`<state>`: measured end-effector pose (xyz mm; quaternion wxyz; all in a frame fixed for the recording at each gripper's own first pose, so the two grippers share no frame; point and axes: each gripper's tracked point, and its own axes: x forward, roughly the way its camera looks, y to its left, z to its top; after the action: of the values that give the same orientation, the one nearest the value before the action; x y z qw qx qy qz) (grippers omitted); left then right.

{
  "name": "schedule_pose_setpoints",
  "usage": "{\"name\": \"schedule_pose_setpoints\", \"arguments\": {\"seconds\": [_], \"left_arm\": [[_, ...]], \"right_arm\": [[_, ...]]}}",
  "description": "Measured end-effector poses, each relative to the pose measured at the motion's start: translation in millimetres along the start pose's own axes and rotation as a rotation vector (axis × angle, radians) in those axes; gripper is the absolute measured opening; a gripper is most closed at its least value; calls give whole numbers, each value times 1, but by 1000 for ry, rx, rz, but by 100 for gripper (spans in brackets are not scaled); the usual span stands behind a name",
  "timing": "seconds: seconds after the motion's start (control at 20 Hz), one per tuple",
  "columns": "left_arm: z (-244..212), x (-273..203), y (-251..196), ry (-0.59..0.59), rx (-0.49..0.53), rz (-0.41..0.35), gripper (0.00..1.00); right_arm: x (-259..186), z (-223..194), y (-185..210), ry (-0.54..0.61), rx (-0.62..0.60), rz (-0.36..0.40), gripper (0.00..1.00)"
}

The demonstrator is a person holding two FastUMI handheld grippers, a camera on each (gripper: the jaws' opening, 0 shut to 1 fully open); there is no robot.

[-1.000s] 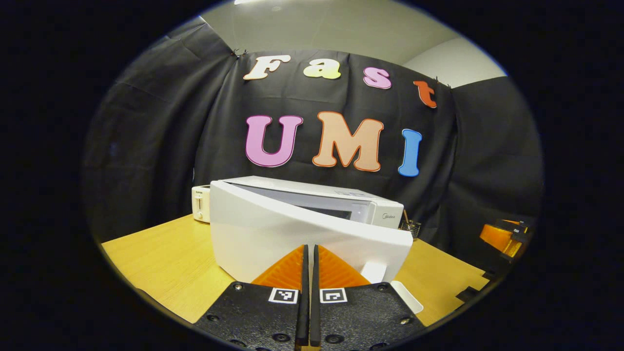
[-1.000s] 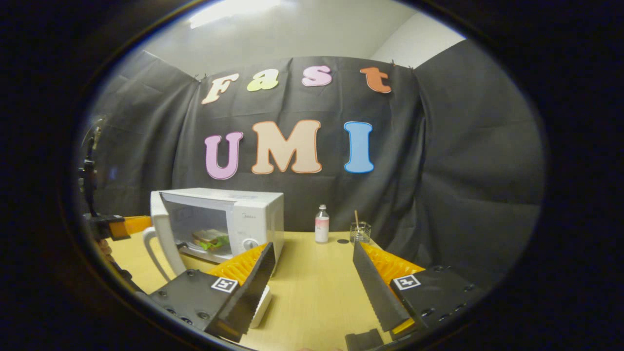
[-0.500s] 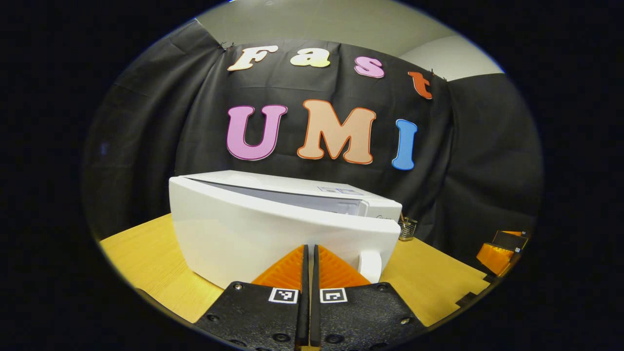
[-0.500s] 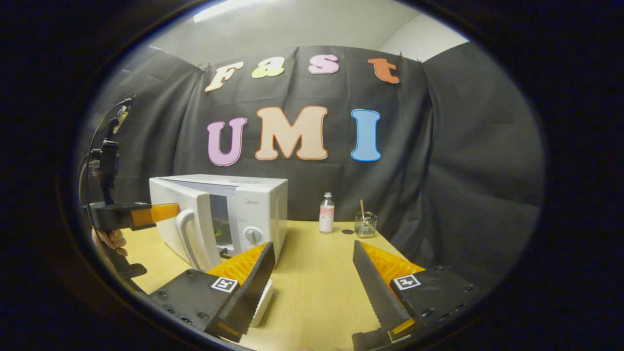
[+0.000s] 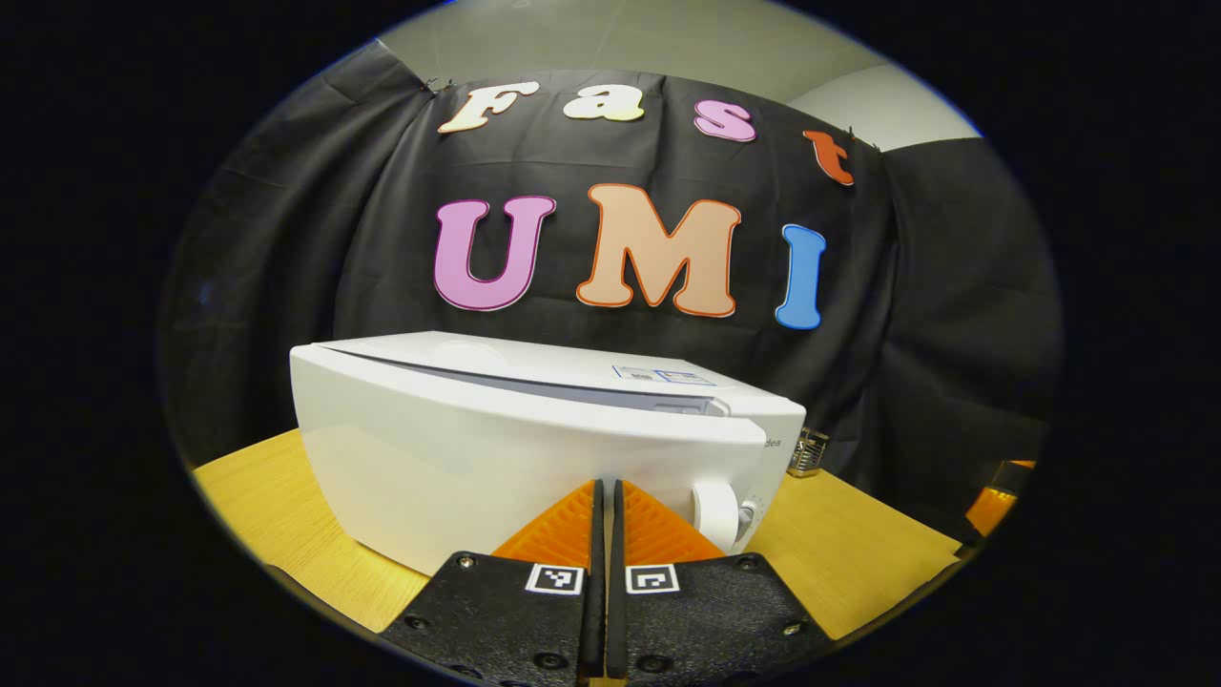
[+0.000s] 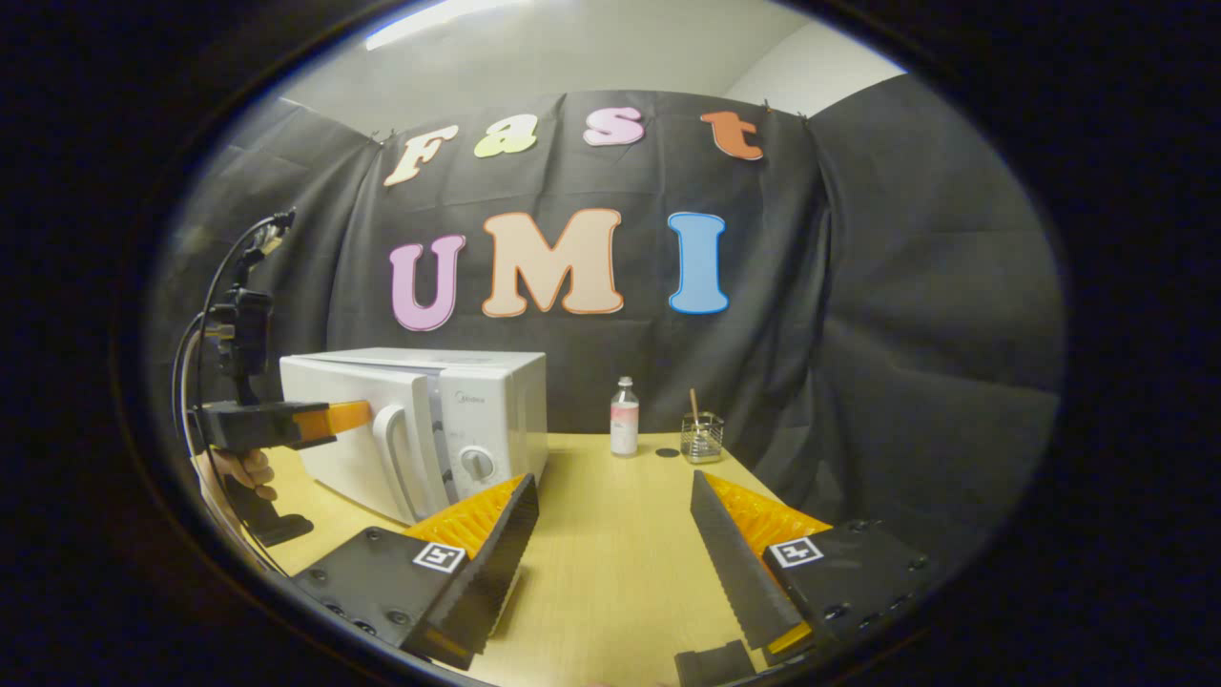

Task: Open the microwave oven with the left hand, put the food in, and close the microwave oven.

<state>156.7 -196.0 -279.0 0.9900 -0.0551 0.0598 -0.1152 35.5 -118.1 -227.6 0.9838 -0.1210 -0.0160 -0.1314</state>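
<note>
Left hand-held gripper [image 5: 605, 496], fingers pressed together, tips against nearly closed microwave door [image 5: 496, 458]; right hand-held gripper [image 6: 610, 534] spread wide, holding nothing, above bare worktop [image 6: 610, 572]; bottle [image 6: 624, 429], glass holder [image 6: 701, 437] near worktop's back edge

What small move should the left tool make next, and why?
Probably one more short push: the left tool, fingers together, presses the microwave door, and a thin gap shows along the door's top edge, so it may not be latched.

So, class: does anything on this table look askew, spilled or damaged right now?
One thing: the microwave door is not quite flush, with a thin gap along its top edge. The left hand-held gripper, fingers together, presses on it. The bottle and wire holder stand upright; nothing looks spilled.
</note>
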Motion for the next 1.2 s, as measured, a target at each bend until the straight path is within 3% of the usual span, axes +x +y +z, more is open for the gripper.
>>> {"name": "schedule_pose_setpoints", "arguments": {"seconds": [0.15, 0.2, 0.3, 0.35, 1.1, 1.15, 1.2], "left_arm": [[-2, 10, -2, 8, 6, 6, 2], [-3, 13, -2, 12, 7, 7, 2], [-6, 18, -3, 21, 3, 7, 2], [-7, 21, -4, 28, -1, 4, 2], [2, 29, -4, -2, 7, -12, 1], [-7, 32, -3, 48, 0, -7, 0], [-9, 36, -7, 44, -12, -41, 0]], "right_arm": [[-3, -3, -3, 1, 7, -11, 94], [-2, -5, -4, 5, 11, -11, 99], [-1, -7, -4, 10, 16, -11, 99], [0, -8, -4, 12, 14, -8, 94], [12, -23, -18, 45, 35, -37, 94], [13, -23, -17, 48, 38, -37, 94], [11, -23, -15, 50, 42, -33, 94]]}}
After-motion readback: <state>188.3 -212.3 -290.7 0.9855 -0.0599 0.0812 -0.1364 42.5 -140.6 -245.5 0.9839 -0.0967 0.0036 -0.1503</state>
